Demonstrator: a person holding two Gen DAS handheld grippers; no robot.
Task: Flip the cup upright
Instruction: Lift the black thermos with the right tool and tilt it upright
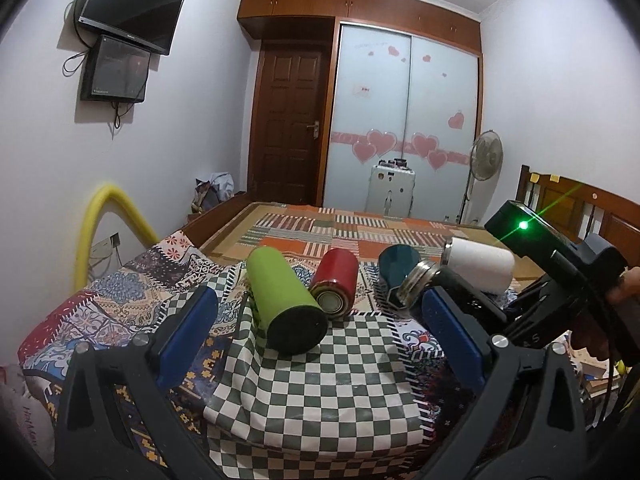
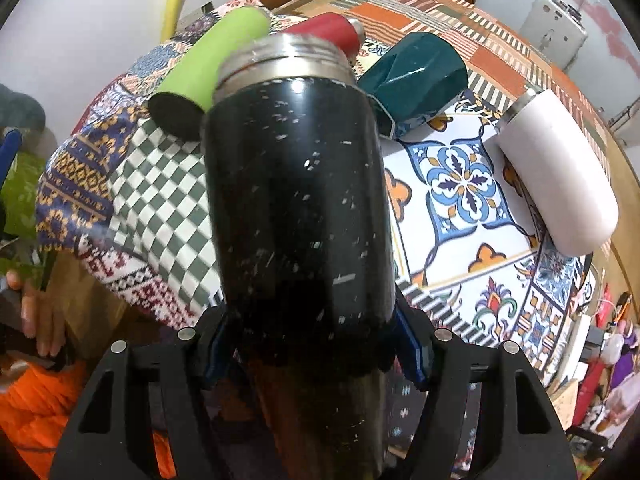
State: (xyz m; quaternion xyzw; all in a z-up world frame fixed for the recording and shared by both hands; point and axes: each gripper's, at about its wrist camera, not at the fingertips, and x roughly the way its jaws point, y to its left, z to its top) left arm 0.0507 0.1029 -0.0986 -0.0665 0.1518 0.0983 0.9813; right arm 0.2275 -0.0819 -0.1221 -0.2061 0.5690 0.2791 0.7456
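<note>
My right gripper (image 2: 312,344) is shut on a black speckled cup (image 2: 296,200) with a steel threaded rim, held lifted above the bed, rim pointing away from the camera. In the left wrist view the same cup (image 1: 424,284) shows at right, held by the right gripper (image 1: 560,280). My left gripper (image 1: 316,324) is open and empty, its blue pads either side of a green cup (image 1: 284,300) lying on its side. A red cup (image 1: 336,280), a dark teal cup (image 1: 396,272) and a white cup (image 1: 480,264) also lie on their sides.
The cups lie on a patchwork blanket (image 1: 320,380) over a bed. A yellow foam tube (image 1: 104,224) stands at the left wall. A door, wardrobe, fan (image 1: 486,156) and white suitcase (image 1: 390,192) are at the far end. A wooden headboard (image 1: 580,208) is at right.
</note>
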